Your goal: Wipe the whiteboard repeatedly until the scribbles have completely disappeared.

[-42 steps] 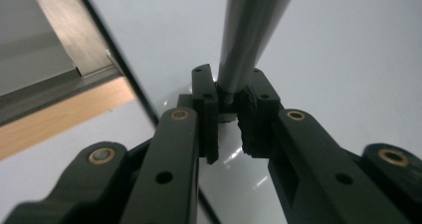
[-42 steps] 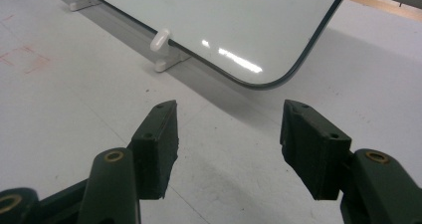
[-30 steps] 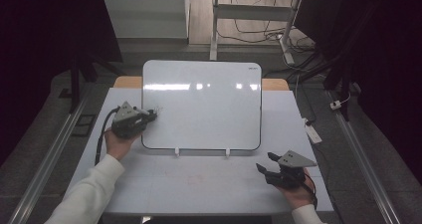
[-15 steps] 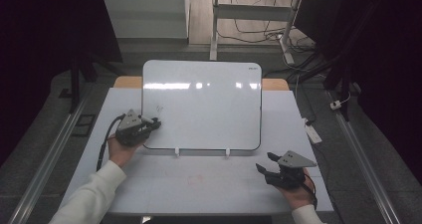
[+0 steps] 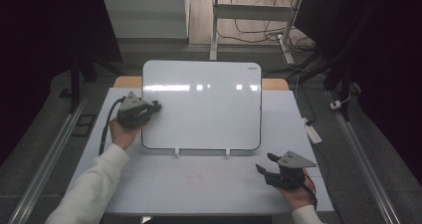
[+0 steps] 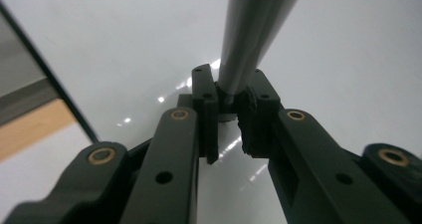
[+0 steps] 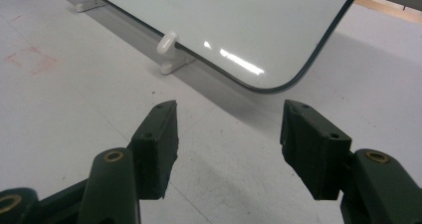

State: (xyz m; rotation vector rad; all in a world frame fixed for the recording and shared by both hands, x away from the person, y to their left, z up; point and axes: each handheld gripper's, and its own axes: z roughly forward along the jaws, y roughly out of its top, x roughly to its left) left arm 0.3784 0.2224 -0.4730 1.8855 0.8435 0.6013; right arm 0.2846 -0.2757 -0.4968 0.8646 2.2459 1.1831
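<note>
High view puts my left gripper (image 5: pixel 155 106) at the left edge of the whiteboard (image 5: pixel 204 104), jaws closed on a thin grey pen (image 6: pixel 249 35) whose barrel runs up and away from the pads in the left gripper view, with the board's white face straight ahead of the tips. My right gripper (image 5: pixel 264 165) rests on the table (image 5: pixel 199 184) near the board's lower right corner, jaws spread and empty, that rounded corner just ahead of them. I judge the pen is picked up and brought to the board, so the gripping part is done. The board looks blank, so any writing or wiping is, I think, still left to do.
</note>
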